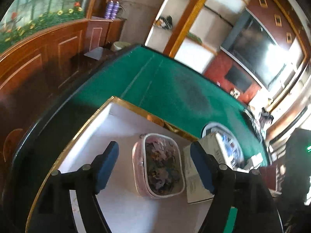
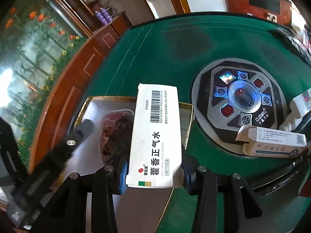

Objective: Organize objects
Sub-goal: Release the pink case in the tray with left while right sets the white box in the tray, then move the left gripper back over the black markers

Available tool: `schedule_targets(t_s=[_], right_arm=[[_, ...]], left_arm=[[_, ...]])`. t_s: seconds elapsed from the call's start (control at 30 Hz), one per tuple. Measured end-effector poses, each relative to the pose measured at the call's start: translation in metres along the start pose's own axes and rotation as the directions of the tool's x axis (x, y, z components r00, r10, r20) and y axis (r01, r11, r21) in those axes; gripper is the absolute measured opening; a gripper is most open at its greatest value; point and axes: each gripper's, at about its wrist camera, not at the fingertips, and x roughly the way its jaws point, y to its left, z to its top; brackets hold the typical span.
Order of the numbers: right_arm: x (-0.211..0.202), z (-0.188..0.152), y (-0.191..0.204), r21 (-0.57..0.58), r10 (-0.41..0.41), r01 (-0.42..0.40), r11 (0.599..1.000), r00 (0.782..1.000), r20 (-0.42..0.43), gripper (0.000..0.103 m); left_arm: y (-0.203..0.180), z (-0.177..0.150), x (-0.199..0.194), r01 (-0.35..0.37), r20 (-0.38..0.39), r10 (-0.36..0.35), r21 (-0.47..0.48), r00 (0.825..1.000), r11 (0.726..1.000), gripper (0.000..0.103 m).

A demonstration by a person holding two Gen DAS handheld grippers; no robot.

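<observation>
Right wrist: my right gripper (image 2: 154, 172) clamps white barcoded medicine box (image 2: 155, 134) | opened carton (image 2: 272, 145) at 3 o'clock, unseen leftward | left gripper (image 1: 155, 167) gapes over pink clear-lidded pouch (image 1: 158, 167)

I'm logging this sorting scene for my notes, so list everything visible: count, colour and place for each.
Gold-rimmed box: one, white inside, on the green table.
Clear pouch: one, pink-trimmed with dark contents, lying inside the box.
Medicine carton: one, white with a barcode, held over the box.
Open-flapped carton: one, white, on the dice console's edge.
White bottle: one, at the right edge, partly cut off.
Dice console: one, black and silver, table centre.
Table: one, green felt.
Purple cans: two, on the wooden cabinet.
Left hand-held gripper: open, above the pouch.
Right hand-held gripper: shut on the medicine carton.
</observation>
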Motion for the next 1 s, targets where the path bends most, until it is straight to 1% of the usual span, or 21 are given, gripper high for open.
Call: schedule_targets(t_s=[0.03,0.1,0.13,0.17,0.23,0.27,0.33,0.4,0.43,0.47,0.53,0.57,0.67,0.77,0.83,0.93,1.0], right_arm=[[-0.001,0.000,-0.001,-0.003,-0.004,0.004,1.000,1.000,0.002,0.050],[-0.003,0.001,-0.002,-0.007,0.000,0.000,1.000,1.000,0.002,0.060],[-0.005,0.000,-0.003,-0.008,0.003,-0.003,1.000,1.000,0.010,0.069],[-0.011,0.000,-0.004,-0.011,-0.006,0.006,1.000,0.999,0.032,0.078],[-0.022,-0.002,-0.007,-0.009,-0.019,0.020,1.000,0.997,0.078,0.085],[-0.033,-0.004,-0.012,0.001,-0.013,0.013,1.000,0.994,0.110,0.086],[-0.048,-0.007,-0.021,0.023,0.001,-0.005,1.000,0.990,0.144,0.088],[-0.060,-0.011,-0.030,0.040,0.011,-0.018,0.999,0.986,0.168,0.088],[-0.067,-0.014,-0.034,0.045,0.015,-0.024,0.999,0.983,0.182,0.088],[-0.072,-0.017,-0.036,0.049,0.012,-0.022,0.999,0.981,0.194,0.088],[-0.081,-0.024,-0.043,0.060,0.003,-0.016,0.998,0.978,0.208,0.089],[-0.088,-0.029,-0.051,0.074,0.003,-0.019,0.997,0.977,0.215,0.090],[-0.098,-0.042,-0.071,0.112,0.008,-0.032,0.993,0.977,0.212,0.091],[-0.107,-0.058,-0.096,0.151,0.018,-0.050,0.987,0.978,0.209,0.091],[-0.113,-0.066,-0.108,0.172,0.023,-0.061,0.983,0.977,0.212,0.091],[-0.125,-0.080,-0.131,0.204,0.024,-0.072,0.976,0.973,0.229,0.091],[-0.136,-0.088,-0.149,0.223,0.012,-0.069,0.972,0.968,0.249,0.091]], left_arm=[[0.002,0.000,-0.004,-0.010,0.010,0.010,-0.005,1.000,1.000,0.079],[0.008,-0.003,-0.015,-0.041,0.049,0.042,-0.033,0.998,0.999,0.084],[0.011,-0.006,-0.021,-0.044,0.068,0.047,-0.050,0.997,0.998,0.085],[0.016,-0.011,-0.026,-0.043,0.084,0.049,-0.070,0.995,0.997,0.088],[0.025,-0.021,-0.035,-0.044,0.100,0.055,-0.113,0.993,0.993,0.088],[0.028,-0.026,-0.037,-0.041,0.100,0.054,-0.131,0.994,0.990,0.088],[0.035,-0.035,-0.037,-0.025,0.087,0.041,-0.174,0.995,0.984,0.088],[0.041,-0.044,-0.035,-0.015,0.074,0.031,-0.207,0.997,0.978,0.088],[0.044,-0.048,-0.034,-0.021,0.084,0.041,-0.225,0.996,0.974,0.088],[0.046,-0.054,-0.032,-0.020,0.073,0.039,-0.239,0.997,0.971,0.088],[0.049,-0.064,-0.029,-0.018,0.045,0.032,-0.267,0.998,0.963,0.088],[0.052,-0.070,-0.025,-0.008,0.022,0.015,-0.297,1.000,0.955,0.088],[0.052,-0.085,-0.022,0.004,-0.015,-0.009,-0.341,1.000,0.940,0.088],[0.040,-0.095,-0.025,0.017,-0.022,-0.025,-0.326,0.999,0.945,0.088],[0.032,-0.099,-0.029,0.026,-0.011,-0.031,-0.312,0.999,0.950,0.088],[0.017,-0.097,-0.041,0.009,0.010,-0.007,-0.252,1.000,0.968,0.088],[0.002,-0.093,-0.058,0.006,0.049,0.004,-0.206,0.999,0.978,0.088]])
